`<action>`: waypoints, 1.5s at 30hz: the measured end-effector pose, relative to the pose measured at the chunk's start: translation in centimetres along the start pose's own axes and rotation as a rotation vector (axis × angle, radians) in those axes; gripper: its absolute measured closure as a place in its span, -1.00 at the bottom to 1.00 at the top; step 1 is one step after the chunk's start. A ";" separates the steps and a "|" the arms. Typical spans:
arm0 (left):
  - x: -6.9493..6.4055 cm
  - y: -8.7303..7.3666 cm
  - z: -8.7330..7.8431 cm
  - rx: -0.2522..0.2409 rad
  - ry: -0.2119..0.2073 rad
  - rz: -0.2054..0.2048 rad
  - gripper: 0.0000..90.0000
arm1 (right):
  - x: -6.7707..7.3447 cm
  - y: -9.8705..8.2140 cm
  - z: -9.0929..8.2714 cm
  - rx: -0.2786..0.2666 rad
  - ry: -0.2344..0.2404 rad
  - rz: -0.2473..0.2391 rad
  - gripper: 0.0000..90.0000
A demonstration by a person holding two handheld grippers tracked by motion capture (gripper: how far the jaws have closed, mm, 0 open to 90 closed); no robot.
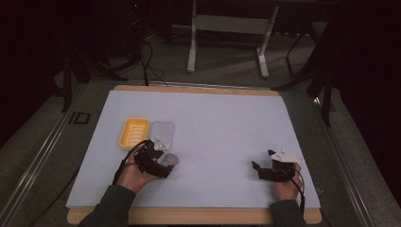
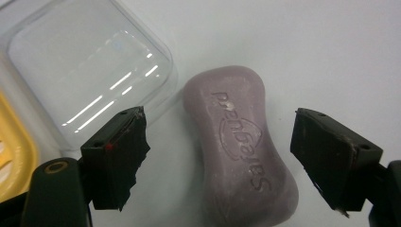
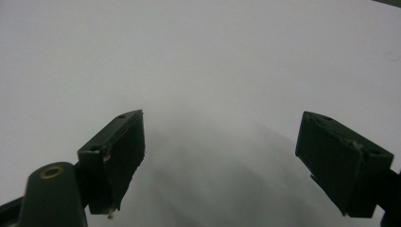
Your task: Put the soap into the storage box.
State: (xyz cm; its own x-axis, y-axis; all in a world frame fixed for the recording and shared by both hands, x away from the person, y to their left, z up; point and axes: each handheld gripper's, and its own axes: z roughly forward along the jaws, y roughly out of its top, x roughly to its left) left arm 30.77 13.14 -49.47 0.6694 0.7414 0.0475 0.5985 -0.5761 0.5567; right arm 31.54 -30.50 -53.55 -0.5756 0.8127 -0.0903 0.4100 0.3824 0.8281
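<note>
- The worktop (image 1: 222, 123), covered by a pale sheet, carries everything; both forearms come in over its near edge, the left sleeve angled inward toward the soap.
- The clear plastic lid (image 2: 85, 71) lies just beyond the left jaw of the left tongs, with the yellow soap dish (image 1: 134, 132) touching its far side.
- The left tongs (image 2: 217, 161) sit low over the worktop with the jaws wide apart, pressing on nothing; the left hand (image 1: 135, 176) grips them from behind, knuckles up.
- The right tongs (image 3: 220, 163) rest well apart on the other side, jaws spread over bare sheet, the right hand (image 1: 287, 182) wrapped round the body.
- The purple soap bar (image 2: 239, 151) lies flat between the left tongs' jaws, clear of both, its long axis running roughly along the tongs and leaning slightly toward the left jaw at the far end.
- Embossed lettering runs lengthwise on the bar, upside down from the left gripper view; I cannot read it with certainty.
</note>
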 end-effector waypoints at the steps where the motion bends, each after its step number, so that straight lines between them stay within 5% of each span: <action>1: 0.0 0.1 0.2 0.011 -0.006 0.009 -0.54 | 0.0 0.0 0.0 0.000 0.000 -0.001 -0.64; 13: -0.3 0.4 1.9 0.098 -0.010 0.022 -0.47 | 0.0 0.0 0.0 0.001 0.003 -0.002 -0.64; 28: -0.1 1.2 2.5 0.190 -0.066 0.031 -0.05 | 0.1 0.0 0.1 0.011 0.006 -0.005 -0.64; 45: -0.3 3.2 3.0 0.329 -0.083 0.102 0.06 | 0.1 0.1 0.3 0.029 0.008 -0.013 -0.64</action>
State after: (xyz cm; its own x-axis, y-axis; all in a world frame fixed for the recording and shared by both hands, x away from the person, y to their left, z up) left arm 33.79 10.08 -50.19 0.7586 0.6513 0.0144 0.6271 -0.7361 0.2547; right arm 31.70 -30.26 -53.61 -0.5871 0.8038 -0.0965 0.4223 0.4058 0.8106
